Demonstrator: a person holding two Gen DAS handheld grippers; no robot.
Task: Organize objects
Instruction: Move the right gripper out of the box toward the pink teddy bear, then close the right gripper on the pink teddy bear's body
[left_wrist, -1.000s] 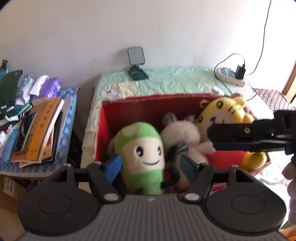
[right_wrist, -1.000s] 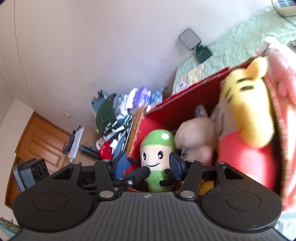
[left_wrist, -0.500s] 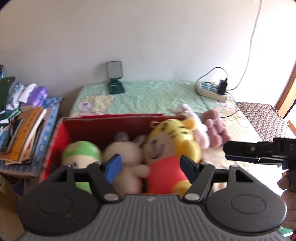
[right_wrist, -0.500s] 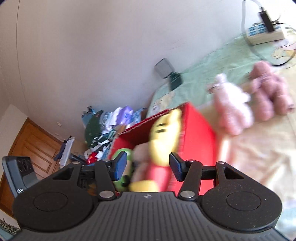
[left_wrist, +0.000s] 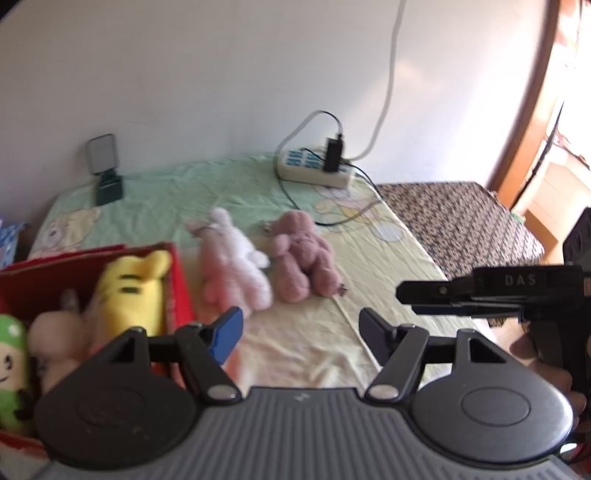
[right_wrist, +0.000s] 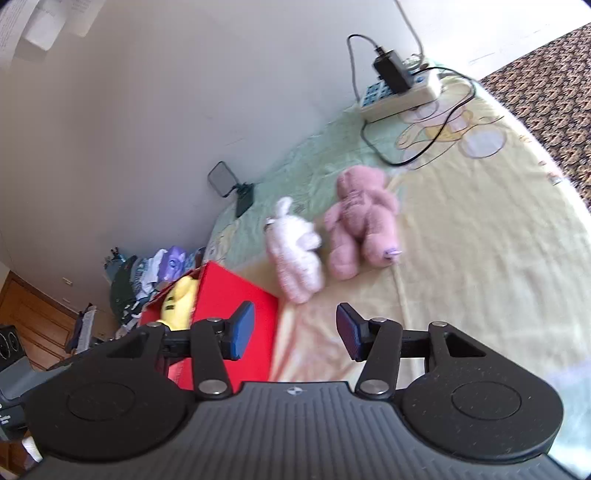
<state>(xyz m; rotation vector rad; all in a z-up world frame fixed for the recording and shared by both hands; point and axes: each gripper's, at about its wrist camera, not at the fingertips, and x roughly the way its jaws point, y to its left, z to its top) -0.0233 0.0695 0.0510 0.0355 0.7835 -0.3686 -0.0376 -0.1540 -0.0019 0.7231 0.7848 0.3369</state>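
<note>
- Both pairs of jaws stand apart with nothing between the blue pads: the left gripper (left_wrist: 299, 332) and the right gripper (right_wrist: 293, 328) each frame only bare sheet.
- Seen from the left wrist, the right gripper (left_wrist: 480, 291) shows side-on at the right edge, held by a hand (left_wrist: 546, 365) below it.
- A red box (right_wrist: 236, 295) sits on the bed (right_wrist: 480, 240) at the left, near the front edge.
- Inside the box, a yellow striped plush (left_wrist: 129, 291) leans against the right wall, a beige plush (left_wrist: 55, 339) lies beside it, and a green plush (left_wrist: 11, 369) with a smiling face is at the far left.
- Two soft toys lie on the sheet outside the box, just to its right: a pale pink rabbit (left_wrist: 232, 266) and a dusty-pink bear (left_wrist: 303, 254), side by side and touching or nearly so.
- The rabbit is the nearer of the two to the box.
- Farther back by the wall lie a white power strip (left_wrist: 314, 170) with a black plug in it, and a small stand with a square panel (left_wrist: 103, 166).
- A heap of clothes and books (right_wrist: 147, 273) lies beyond the box, off the bed.
</note>
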